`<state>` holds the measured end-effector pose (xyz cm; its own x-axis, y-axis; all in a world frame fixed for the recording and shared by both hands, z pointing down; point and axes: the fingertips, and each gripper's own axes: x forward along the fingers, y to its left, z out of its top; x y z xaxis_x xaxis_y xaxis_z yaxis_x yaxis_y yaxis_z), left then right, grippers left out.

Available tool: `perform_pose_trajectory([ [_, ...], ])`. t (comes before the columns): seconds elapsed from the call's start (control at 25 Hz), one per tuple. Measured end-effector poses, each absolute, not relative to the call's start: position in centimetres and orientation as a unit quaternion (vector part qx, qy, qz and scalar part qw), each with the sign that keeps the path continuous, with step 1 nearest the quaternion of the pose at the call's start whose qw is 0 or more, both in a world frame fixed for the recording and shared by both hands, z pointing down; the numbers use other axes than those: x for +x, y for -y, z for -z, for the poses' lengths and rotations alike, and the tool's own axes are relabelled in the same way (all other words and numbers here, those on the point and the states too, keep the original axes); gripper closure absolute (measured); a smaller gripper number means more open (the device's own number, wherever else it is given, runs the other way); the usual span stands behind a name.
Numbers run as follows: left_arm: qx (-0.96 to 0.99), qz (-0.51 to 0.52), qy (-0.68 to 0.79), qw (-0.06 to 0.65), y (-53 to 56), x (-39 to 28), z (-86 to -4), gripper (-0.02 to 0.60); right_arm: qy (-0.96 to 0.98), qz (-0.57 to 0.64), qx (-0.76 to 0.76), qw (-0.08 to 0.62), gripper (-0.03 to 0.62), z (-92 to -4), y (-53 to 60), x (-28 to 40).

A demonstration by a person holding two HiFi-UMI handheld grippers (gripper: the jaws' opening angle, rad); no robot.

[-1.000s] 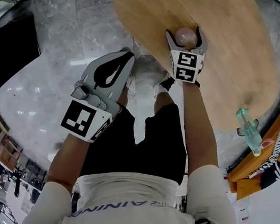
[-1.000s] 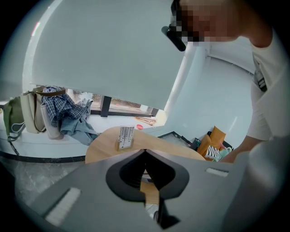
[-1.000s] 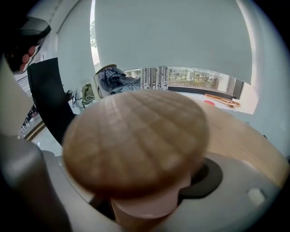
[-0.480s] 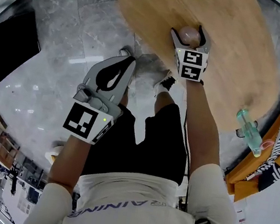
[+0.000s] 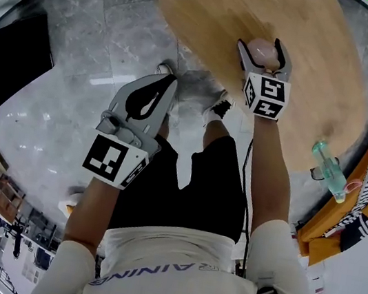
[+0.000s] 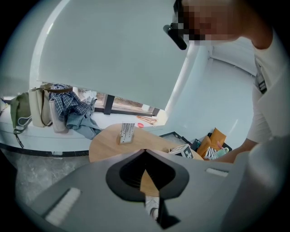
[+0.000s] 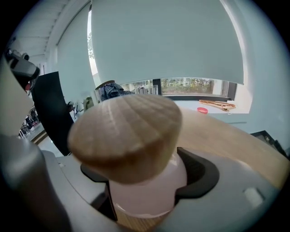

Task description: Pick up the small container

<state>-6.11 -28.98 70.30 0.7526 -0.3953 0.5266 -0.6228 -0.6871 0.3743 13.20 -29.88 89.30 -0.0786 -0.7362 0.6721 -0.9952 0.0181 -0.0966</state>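
Observation:
The small container (image 5: 259, 51) has a pale pink body (image 7: 147, 190) and a scalloped wooden lid (image 7: 127, 136). My right gripper (image 5: 262, 46) is shut on the pink body, which fills the notch between the jaws (image 7: 145, 181). These jaws have just been closing on it. It is held over the round wooden table (image 5: 314, 81), a little in from the near edge. My left gripper (image 5: 168, 81) hangs over the marble floor beside the table's near left edge. Its jaws are shut, and nothing sits in them (image 6: 145, 152).
A small upright card (image 6: 127, 132) stands on the far side of the table (image 6: 106, 142). Beyond the table's right edge are a green-tinted bottle (image 5: 327, 170) and an orange box (image 5: 360, 200). A black panel (image 5: 8, 71) stands at left. Bags and clothes (image 6: 68, 111) lie by the window.
My right gripper has risen and shifted to the right over the table with the container in it. The left gripper has stayed nearly where it was.

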Motion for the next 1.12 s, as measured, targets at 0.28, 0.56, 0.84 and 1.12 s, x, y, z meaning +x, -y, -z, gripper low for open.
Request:
perform_pose_trajectory([
  [0.28, 0.91, -0.193, 0.266, 0.253, 29.2, -4.6, -66.8, 0.58, 0.685, -0.279, 0.651, 0.171, 0.164, -81.1, 29.0, 12.8],
  [0.56, 0.927, -0.164, 0.24, 0.237, 28.9, -2.3, -60.9, 0.581, 0.683, -0.268, 0.667, 0.133, 0.164, -70.5, 26.3, 15.0],
  [0.84, 0.929, -0.16, 0.238, 0.235, 27.6, -1.4, -56.0, 0.581, 0.665, -0.247, 0.699, 0.089, 0.163, -60.4, 23.3, 17.3],
  [1.12, 0.942, -0.136, 0.22, 0.216, 26.5, -0.2, -48.4, 0.581, 0.67, -0.225, 0.706, 0.049, 0.163, -50.1, 20.7, 17.7],
])
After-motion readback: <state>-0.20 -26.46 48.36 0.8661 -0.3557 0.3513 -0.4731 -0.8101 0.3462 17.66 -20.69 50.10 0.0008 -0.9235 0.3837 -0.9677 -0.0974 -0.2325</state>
